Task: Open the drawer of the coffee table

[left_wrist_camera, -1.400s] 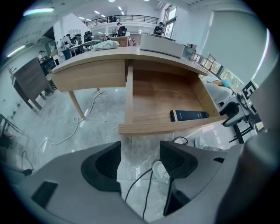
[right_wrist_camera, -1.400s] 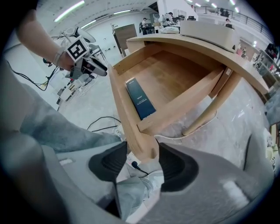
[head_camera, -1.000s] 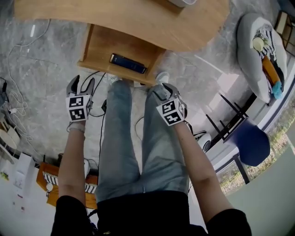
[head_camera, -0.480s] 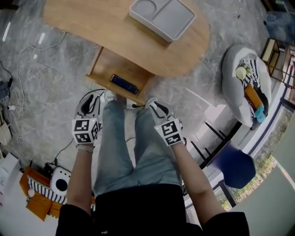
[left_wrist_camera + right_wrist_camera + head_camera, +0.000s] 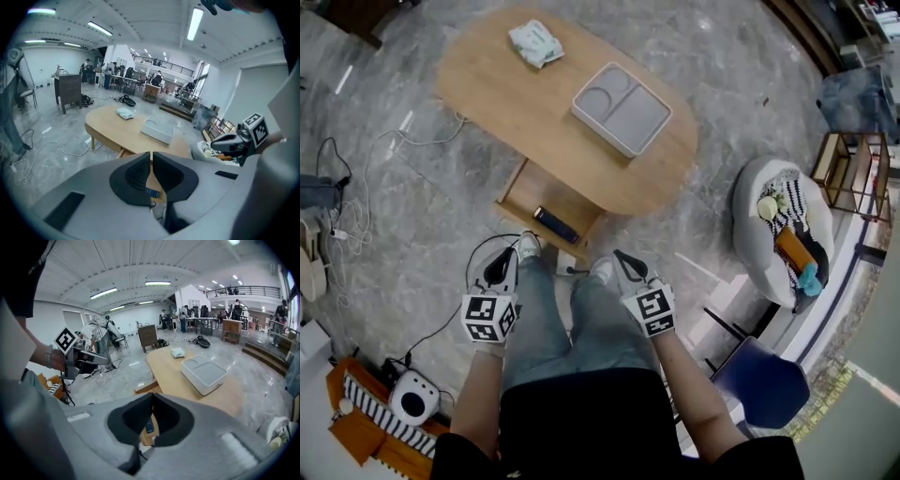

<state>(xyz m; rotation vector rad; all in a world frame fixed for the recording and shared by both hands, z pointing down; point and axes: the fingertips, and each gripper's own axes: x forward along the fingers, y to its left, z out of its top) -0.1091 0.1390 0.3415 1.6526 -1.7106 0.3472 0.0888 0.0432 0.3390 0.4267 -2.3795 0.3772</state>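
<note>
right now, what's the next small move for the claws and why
Probably none on the drawer: it already stands pulled out under the coffee table. The left claw, just closing on nothing, and the shut right claw hang clear of it; I'd rest both.

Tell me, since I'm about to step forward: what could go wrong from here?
The open drawer juts out just ahead of the shoes; stepping forward could bump it. A black cable runs over the floor beside the left leg and could snag a foot.
</note>
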